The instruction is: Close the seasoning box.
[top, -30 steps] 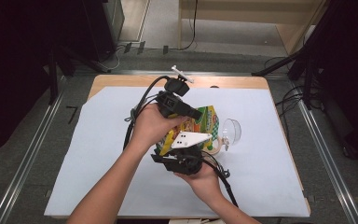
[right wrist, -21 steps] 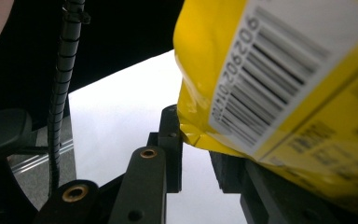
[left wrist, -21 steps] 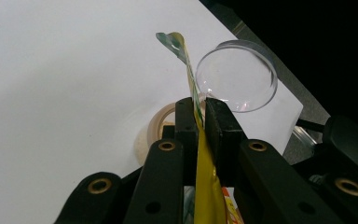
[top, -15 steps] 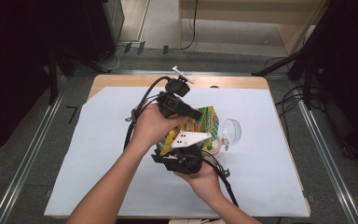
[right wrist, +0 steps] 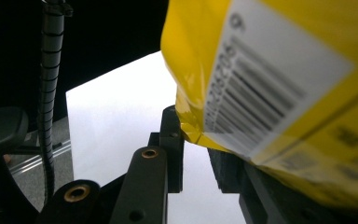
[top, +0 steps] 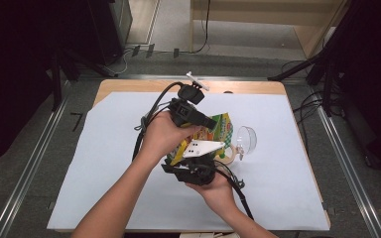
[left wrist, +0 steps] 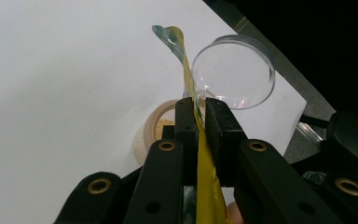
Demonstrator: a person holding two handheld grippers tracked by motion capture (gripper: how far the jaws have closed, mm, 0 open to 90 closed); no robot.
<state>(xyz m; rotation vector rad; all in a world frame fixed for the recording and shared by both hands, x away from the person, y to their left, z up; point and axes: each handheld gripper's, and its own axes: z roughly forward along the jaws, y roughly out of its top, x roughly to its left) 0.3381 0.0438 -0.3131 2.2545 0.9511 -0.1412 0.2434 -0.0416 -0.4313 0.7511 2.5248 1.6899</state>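
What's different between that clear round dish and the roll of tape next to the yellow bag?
The clear round dish is see-through plastic, while the roll of tape is opaque and tan. The dish looks wider than the roll. The dish stands tipped up, its round face toward the left gripper's camera; the roll lies flat on the white sheet. Both are round and sit just beyond the yellow bag.

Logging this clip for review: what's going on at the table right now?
A person holds a yellow snack bag above the white sheet with both grippers. The left gripper is shut on the bag's thin edge, its jaws pressed against the film. The right gripper meets the bag's corner near the barcode, though whether its jaws pinch the film is unclear. Beside the bag, a roll of tape and a clear plastic cup lie on the sheet.
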